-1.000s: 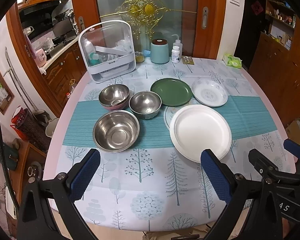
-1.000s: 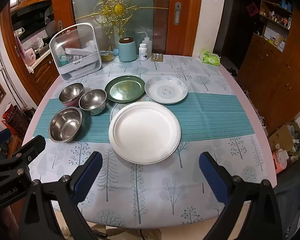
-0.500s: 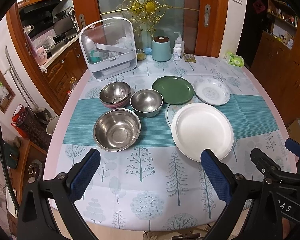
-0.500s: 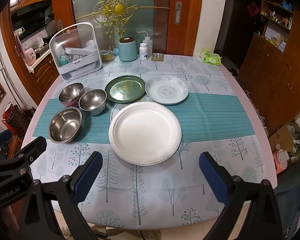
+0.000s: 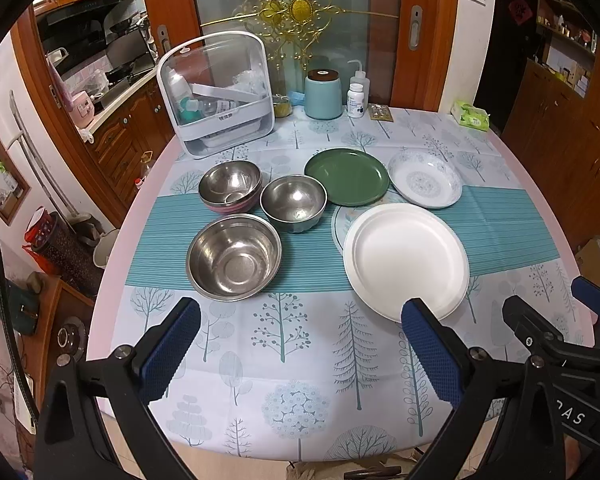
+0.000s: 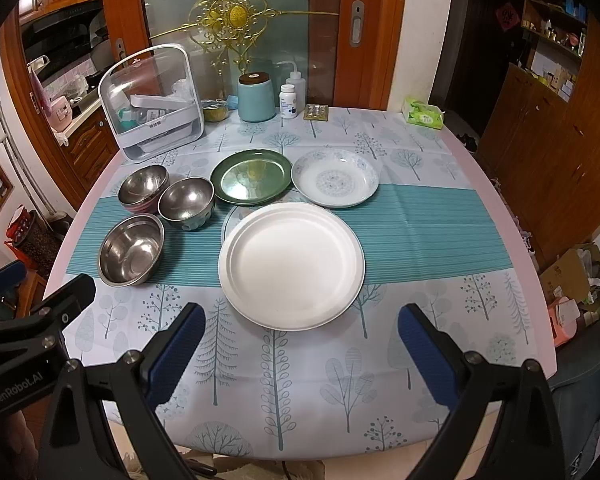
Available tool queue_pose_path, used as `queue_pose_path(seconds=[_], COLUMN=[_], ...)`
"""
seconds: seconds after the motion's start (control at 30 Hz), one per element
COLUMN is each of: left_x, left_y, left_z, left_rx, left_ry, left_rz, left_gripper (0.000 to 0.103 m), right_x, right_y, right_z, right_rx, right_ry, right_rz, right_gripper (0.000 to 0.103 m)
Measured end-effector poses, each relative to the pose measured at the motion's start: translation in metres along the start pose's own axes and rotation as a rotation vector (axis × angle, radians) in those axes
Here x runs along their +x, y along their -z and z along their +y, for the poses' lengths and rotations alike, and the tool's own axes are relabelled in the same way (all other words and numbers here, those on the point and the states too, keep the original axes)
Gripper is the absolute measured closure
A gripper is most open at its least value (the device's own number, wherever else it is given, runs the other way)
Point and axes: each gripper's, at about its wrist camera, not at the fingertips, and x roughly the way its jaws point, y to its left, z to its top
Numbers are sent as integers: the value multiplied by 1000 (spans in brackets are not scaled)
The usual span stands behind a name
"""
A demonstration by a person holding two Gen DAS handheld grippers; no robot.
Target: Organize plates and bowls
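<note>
Indoors, tree-print tablecloth [image 6: 340, 380] beside wooden cabinets [image 6: 560, 128].

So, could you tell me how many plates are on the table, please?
4: a white plate nearest, a patterned plate rim peeking from beneath it, a green plate behind, and a floral plate to its right. More could be hidden underneath.

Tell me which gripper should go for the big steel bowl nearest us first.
Probably the left gripper: it is open and the big steel bowl sits just ahead of its left finger. The right gripper faces the white plate instead.
</note>
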Motion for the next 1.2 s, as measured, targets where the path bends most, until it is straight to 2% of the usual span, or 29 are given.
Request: queue_pose_path(seconds=[1.2], left_x=[4], left_y=[-5], left_z=[-13], left_rx=[12], left_ry=[-6], left_rz=[24], left_gripper=[3], right_x=[4], right_y=[1], right_z=[0], right_rx=[8], right_ry=[-11], right_rz=[1], right_gripper=[5])
